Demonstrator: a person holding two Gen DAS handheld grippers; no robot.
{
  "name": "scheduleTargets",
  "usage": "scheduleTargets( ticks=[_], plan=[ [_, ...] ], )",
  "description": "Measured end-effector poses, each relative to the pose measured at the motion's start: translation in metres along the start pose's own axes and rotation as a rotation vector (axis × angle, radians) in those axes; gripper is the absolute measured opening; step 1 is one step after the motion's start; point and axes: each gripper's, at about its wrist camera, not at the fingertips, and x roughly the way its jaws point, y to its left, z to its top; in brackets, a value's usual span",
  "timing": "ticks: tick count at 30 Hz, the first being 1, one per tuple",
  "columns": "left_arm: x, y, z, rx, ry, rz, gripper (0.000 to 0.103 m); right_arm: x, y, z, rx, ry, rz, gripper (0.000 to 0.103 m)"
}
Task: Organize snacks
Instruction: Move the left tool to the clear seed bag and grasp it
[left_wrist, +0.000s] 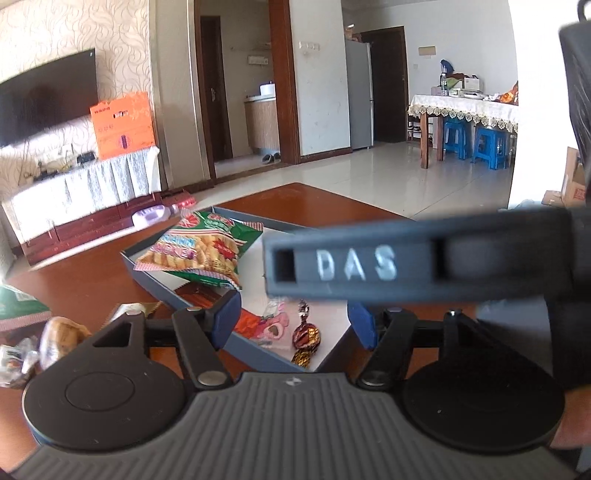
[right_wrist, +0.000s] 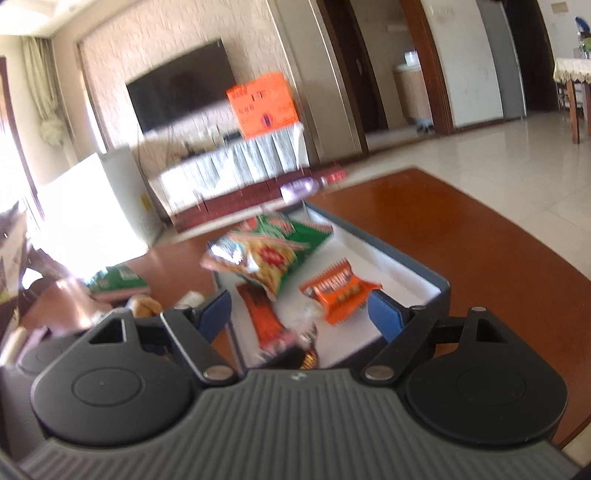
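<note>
A grey-blue box (left_wrist: 155, 284) (right_wrist: 439, 284) with a white floor lies on the brown table. Inside are a green chip bag (left_wrist: 207, 247) (right_wrist: 273, 251), an orange-red bar (right_wrist: 262, 317), an orange snack pack (right_wrist: 340, 291), a pink wrapped sweet (left_wrist: 271, 325) and brown foil candies (left_wrist: 304, 334). My left gripper (left_wrist: 293, 321) is open and empty above the box's near end. My right gripper (right_wrist: 299, 314) is open and empty over the box. The right gripper's body (left_wrist: 417, 264), marked DAS, crosses the left wrist view and hides part of the box.
Loose snacks lie on the table left of the box: a green bag (left_wrist: 18, 308) (right_wrist: 118, 280), a bun in wrap (left_wrist: 61, 338) and small wrapped pieces (left_wrist: 14, 362). A purple bottle (left_wrist: 153, 214) lies beyond the box. The table's edge (right_wrist: 535, 229) runs to the right.
</note>
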Motion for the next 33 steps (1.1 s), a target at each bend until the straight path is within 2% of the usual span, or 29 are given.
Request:
scheduleTargets(
  ticks=[6,10,14,18,22,29,31,33],
  plan=[
    [-0.024,0.025,-0.012,0.004,0.008,0.064,0.07,0.0,0.027,0.003,-0.051,-0.052,0.047,0.083],
    [-0.036,0.068,-0.022,-0.079,0.036,0.139,0.069,0.006,0.039,0.005,-0.024,-0.058,0.065,0.083],
    [-0.05,0.121,-0.029,-0.165,0.048,0.262,0.069,0.015,0.057,0.002,-0.028,-0.041,0.1,0.083],
    [-0.057,0.181,-0.033,-0.266,0.064,0.407,0.07,0.026,0.083,-0.006,-0.098,0.005,0.136,0.083],
    [-0.051,0.222,-0.036,-0.327,0.093,0.518,0.075,0.033,0.105,-0.014,-0.177,0.041,0.164,0.083],
    [-0.021,0.242,-0.047,-0.348,0.149,0.525,0.08,0.042,0.125,-0.025,-0.283,0.099,0.173,0.083],
    [-0.009,0.249,-0.053,-0.381,0.195,0.519,0.08,0.044,0.127,-0.027,-0.3,0.112,0.174,0.083],
    [-0.001,0.254,-0.058,-0.413,0.189,0.505,0.081,0.045,0.129,-0.029,-0.313,0.124,0.175,0.083]
  ],
)
